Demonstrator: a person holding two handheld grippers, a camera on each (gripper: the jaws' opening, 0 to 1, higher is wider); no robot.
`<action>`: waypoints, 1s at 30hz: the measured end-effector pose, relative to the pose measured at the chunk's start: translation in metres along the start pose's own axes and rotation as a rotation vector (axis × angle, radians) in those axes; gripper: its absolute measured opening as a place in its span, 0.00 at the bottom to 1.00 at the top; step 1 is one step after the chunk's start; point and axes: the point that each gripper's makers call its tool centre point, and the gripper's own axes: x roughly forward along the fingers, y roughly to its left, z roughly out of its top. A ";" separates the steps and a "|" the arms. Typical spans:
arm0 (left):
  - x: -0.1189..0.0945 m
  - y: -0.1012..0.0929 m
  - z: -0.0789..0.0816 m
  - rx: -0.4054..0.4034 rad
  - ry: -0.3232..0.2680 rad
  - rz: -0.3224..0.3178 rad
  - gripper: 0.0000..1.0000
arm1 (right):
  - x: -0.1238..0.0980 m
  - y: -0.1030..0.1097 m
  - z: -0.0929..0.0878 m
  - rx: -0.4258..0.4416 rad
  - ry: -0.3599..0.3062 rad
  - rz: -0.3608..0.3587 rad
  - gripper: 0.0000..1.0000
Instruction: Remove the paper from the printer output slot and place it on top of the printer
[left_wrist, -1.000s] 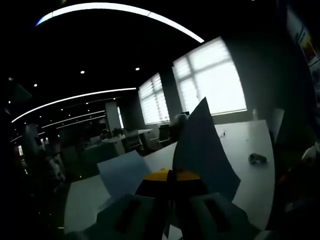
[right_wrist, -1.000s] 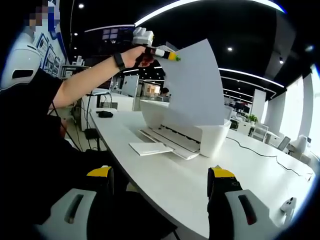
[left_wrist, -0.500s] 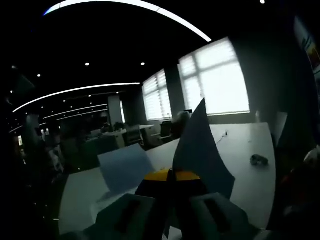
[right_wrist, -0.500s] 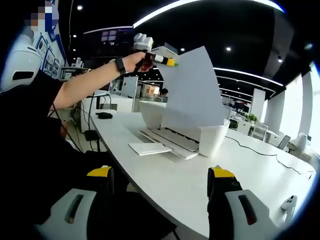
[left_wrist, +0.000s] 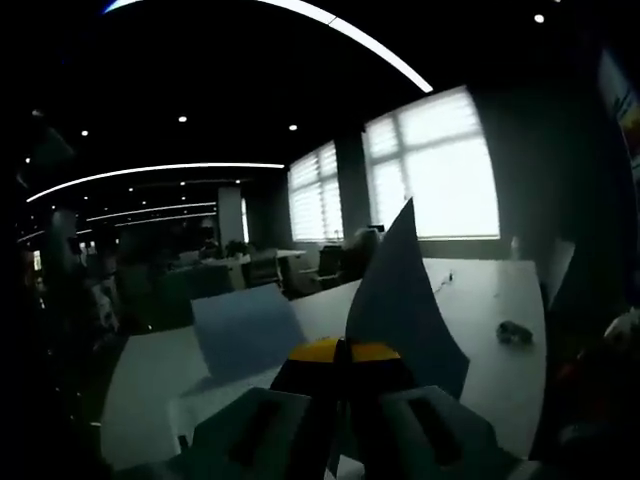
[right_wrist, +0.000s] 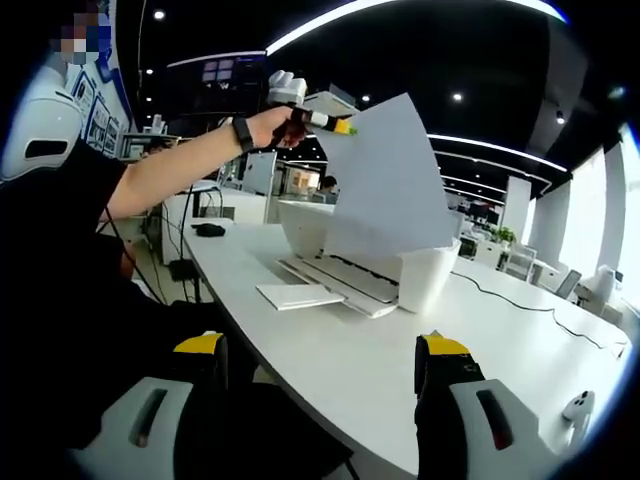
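The left claw (right_wrist: 345, 127) is clamped shut on the top corner of the paper (right_wrist: 390, 175), its yellow-tipped jaws pressed together with the sheet between them; in the left gripper view the same claw (left_wrist: 345, 350) shows the paper (left_wrist: 400, 300) rising from between its closed jaws. The sheet hangs upright in the air above the printer (right_wrist: 360, 255), its lower edge near the printer's top and seemingly clear of the output slot. To do this step well, I would keep the pinch firm, bring the sheet down flat over the printer's top and let go only once it lies there, since a thin sheet held by one corner can swing or slide off. The person's arm (right_wrist: 180, 165) reaches out raised, the hand (right_wrist: 268, 110) at its end high above the bench (right_wrist: 330, 350). The right claw (right_wrist: 320, 365) is held low near the bench edge, jaws wide apart and holding nothing.
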 end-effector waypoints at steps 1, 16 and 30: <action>0.000 0.001 0.000 0.000 0.001 0.002 0.05 | 0.000 0.000 0.000 0.001 -0.001 -0.001 0.71; -0.004 0.009 0.000 -0.033 -0.030 0.019 0.05 | 0.000 -0.001 -0.002 0.003 0.005 -0.001 0.71; -0.006 0.016 0.001 -0.055 -0.046 0.033 0.05 | -0.001 -0.002 -0.002 0.001 0.005 -0.004 0.71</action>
